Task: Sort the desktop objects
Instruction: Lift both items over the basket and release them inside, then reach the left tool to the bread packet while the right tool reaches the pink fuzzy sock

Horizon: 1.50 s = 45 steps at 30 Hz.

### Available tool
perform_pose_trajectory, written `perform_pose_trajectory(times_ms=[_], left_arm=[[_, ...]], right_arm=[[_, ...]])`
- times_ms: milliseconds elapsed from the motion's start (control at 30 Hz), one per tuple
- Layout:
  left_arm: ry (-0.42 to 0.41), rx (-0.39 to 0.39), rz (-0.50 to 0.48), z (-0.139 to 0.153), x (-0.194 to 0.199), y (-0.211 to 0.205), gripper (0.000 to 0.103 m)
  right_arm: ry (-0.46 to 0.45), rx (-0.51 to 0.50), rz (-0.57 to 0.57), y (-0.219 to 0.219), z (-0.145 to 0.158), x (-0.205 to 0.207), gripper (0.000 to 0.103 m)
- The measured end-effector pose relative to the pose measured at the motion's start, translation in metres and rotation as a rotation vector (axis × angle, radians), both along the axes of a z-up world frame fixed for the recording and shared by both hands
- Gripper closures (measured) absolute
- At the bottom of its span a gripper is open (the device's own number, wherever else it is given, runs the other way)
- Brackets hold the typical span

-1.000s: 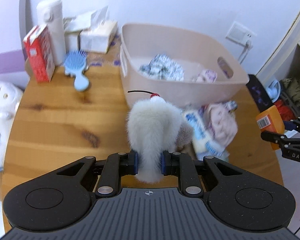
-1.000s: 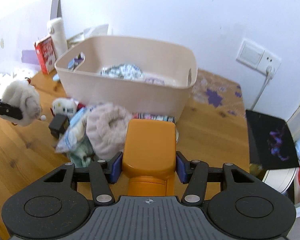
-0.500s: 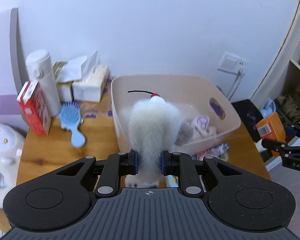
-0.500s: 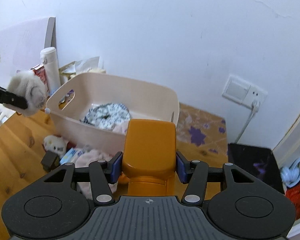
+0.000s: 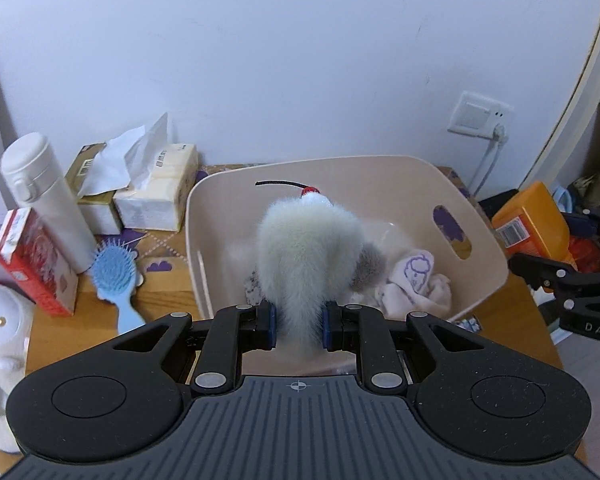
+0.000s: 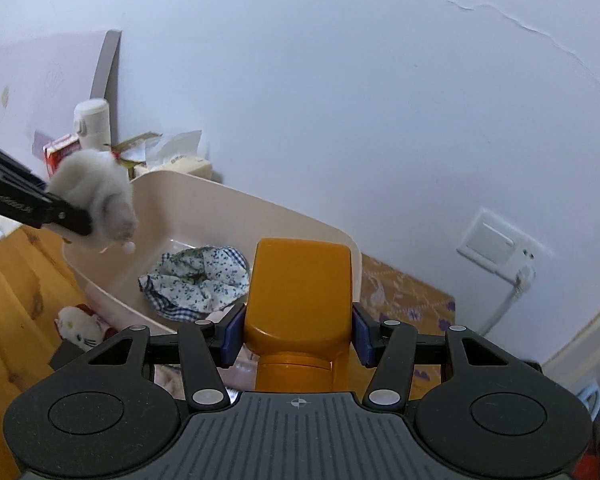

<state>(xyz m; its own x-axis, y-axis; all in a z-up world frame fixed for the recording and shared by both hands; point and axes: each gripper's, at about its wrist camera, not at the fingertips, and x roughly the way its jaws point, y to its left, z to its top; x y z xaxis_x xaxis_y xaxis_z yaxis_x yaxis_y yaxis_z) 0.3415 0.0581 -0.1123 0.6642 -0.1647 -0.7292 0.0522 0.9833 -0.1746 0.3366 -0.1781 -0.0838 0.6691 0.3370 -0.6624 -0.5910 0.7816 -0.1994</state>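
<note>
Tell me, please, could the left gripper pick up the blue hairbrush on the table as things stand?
Probably not yet: the left gripper is shut on the fluffy white toy over the beige bin. The blue hairbrush lies unobstructed on the table; the jaws must empty first.

Soft, even daylight fills both views, with only faint shadows. Fisheye bending curves the wall (image 6: 340,80) edges, and the left gripper (image 6: 76,216) smears with motion blur.

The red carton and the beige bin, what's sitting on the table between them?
In the left wrist view, a blue hairbrush lies between the red carton and the beige bin.
</note>
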Motion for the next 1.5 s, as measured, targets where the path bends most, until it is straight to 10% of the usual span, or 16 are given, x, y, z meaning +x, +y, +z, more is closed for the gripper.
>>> perform_pose_trajectory(times_ms=[633, 833, 1067, 1500], left_arm=[[0.175, -0.016, 0.009, -0.051, 0.027, -0.020, 0.081], [0.171, -0.020, 0.035, -0.046, 0.023, -0.019, 0.055], [0.149, -0.037, 0.072, -0.035, 0.011, -0.017, 0.024], [0.109, -0.021, 0.027, -0.020, -0.028, -0.030, 0.018]], right_arm=[[0.098, -0.079, 0.055, 0.044, -0.056, 0.041, 0.052], [0.139, -0.099, 0.063, 0.045, -0.066, 0.043, 0.052], [0.108, -0.077, 0.041, 0.034, -0.053, 0.030, 0.030], [0.091, -0.023, -0.002, 0.002, -0.035, -0.010, 0.004]])
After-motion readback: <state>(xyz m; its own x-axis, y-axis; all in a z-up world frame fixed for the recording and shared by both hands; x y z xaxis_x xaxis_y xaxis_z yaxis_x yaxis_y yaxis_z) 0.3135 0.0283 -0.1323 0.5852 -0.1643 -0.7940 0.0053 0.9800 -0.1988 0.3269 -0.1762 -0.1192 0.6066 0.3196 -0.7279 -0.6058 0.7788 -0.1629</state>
